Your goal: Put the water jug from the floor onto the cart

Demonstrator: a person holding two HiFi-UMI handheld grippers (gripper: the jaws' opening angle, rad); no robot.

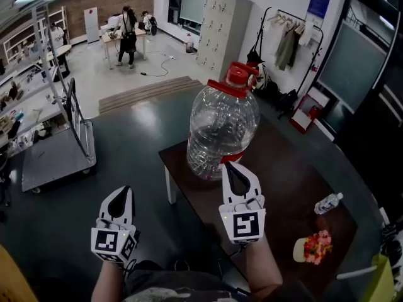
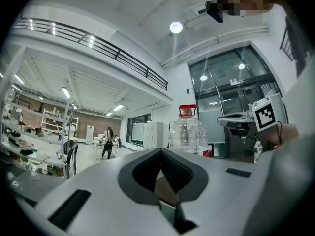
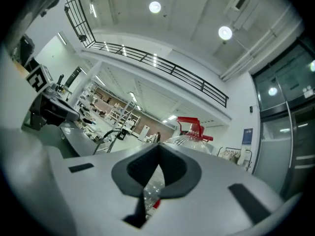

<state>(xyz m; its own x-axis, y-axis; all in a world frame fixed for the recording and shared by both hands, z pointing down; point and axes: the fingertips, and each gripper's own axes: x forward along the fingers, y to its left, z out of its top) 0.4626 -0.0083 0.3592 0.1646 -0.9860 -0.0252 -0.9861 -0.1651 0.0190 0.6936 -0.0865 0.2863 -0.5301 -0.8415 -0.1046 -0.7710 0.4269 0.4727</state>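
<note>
**A:** Where is the water jug [image 1: 221, 131]?

**B:** It is standing upright on a dark brown table [image 1: 296, 187], near the table's far left corner. It is not on the cart [image 1: 44, 162], the flat platform trolley with an upright push rail that is parked on the floor well to the left.

**A:** What is in the jug?

**B:** It has a large, clear, ribbed body with a red cap and handle [image 1: 240, 74] and a red label low on its side. You can see straight through the plastic, and I cannot tell how full it is.

**A:** And the tongs?

**B:** Both are closed with nothing between them. The right gripper [image 1: 233, 167] lies over the table with its tips just in front of the jug's base. I cannot tell whether it touches the jug. In the right gripper view the pads meet and the jug shows just behind them. The left gripper [image 1: 124, 192] is over the floor beside the table, well clear of the jug, and its jaws are also together.

**A:** Are there other containers on the table?

**B:** A small clear bottle [image 1: 328, 202] lies on its side toward the right edge. Its contents are too small to make out. Nearer the person is a pale cup [image 1: 300, 250] holding pink and red flowers.

**A:** What is farther out?

**B:** Grey lockers [image 1: 221, 33] stand by the back wall, with a rack of hanging clothes [image 1: 289, 39] to their right. A person [image 1: 128, 33] stands at a distant table.
</note>
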